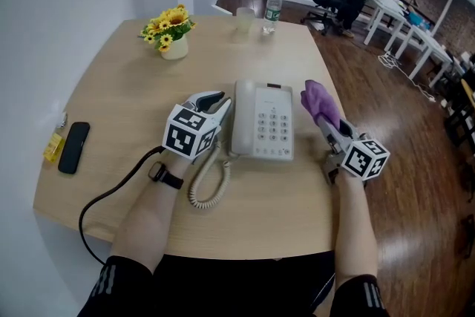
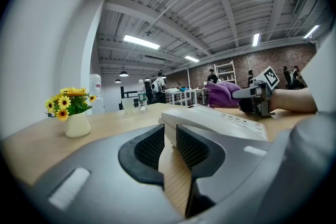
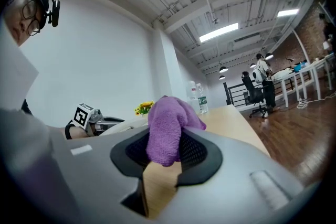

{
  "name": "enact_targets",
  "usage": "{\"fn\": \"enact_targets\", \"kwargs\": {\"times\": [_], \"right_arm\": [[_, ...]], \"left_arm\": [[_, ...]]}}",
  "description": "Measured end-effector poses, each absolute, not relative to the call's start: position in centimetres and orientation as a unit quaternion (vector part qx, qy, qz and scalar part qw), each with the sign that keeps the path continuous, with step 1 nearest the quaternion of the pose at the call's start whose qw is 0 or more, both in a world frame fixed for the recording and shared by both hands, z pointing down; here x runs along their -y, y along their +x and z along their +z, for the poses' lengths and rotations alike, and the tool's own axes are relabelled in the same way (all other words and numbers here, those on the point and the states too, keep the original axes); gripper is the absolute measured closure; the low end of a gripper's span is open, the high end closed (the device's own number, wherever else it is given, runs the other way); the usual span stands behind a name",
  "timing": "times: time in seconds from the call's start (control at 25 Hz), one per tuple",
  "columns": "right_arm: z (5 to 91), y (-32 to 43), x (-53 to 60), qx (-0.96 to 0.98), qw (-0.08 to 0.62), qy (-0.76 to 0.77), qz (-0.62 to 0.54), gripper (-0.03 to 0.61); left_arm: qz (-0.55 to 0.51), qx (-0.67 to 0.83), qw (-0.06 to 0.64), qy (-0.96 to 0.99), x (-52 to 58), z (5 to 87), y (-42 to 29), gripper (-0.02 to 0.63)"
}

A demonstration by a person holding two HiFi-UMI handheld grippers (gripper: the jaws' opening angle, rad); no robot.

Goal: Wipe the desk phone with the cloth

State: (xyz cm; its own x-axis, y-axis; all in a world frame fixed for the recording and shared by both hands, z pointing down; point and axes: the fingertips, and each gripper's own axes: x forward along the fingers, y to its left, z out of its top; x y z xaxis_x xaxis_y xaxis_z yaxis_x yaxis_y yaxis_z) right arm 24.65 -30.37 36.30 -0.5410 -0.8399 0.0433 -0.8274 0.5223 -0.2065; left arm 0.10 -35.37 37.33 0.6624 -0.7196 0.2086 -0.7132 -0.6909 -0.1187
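Observation:
A white desk phone [image 1: 262,120] lies mid-table with its handset [image 1: 243,117] resting on the left side. My left gripper [image 1: 220,103] sits against the phone's left edge. In the left gripper view [image 2: 169,139] its jaws stand a narrow gap apart, the phone's near corner [image 2: 170,128] showing just past the tips with bare table between the pads. My right gripper [image 1: 325,124] hovers beside the phone's right side, shut on a purple cloth [image 1: 319,103]. The cloth bunches up out of the jaws [image 3: 167,126].
A coiled cord [image 1: 208,185] runs from the phone toward the front edge. A vase of yellow flowers [image 1: 173,37] stands back left, a cup [image 1: 244,20] and a water bottle [image 1: 272,11] at the far edge. A black device [image 1: 73,147] lies far left.

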Motion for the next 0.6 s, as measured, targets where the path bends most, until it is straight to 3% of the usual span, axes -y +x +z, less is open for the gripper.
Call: {"fn": "enact_targets", "kwargs": {"times": [0.36, 0.6], "right_arm": [[37.4, 23.3, 30.3, -0.878, -0.017, -0.471, -0.085, 0.463], [37.0, 23.8, 30.3, -0.878, 0.003, -0.469, -0.095, 0.463]], "left_arm": [[-0.120, -0.394, 0.012, -0.911, 35.3, 37.4, 0.0, 0.551], [-0.120, -0.394, 0.013, -0.911, 35.3, 37.3, 0.1, 0.551]]}}
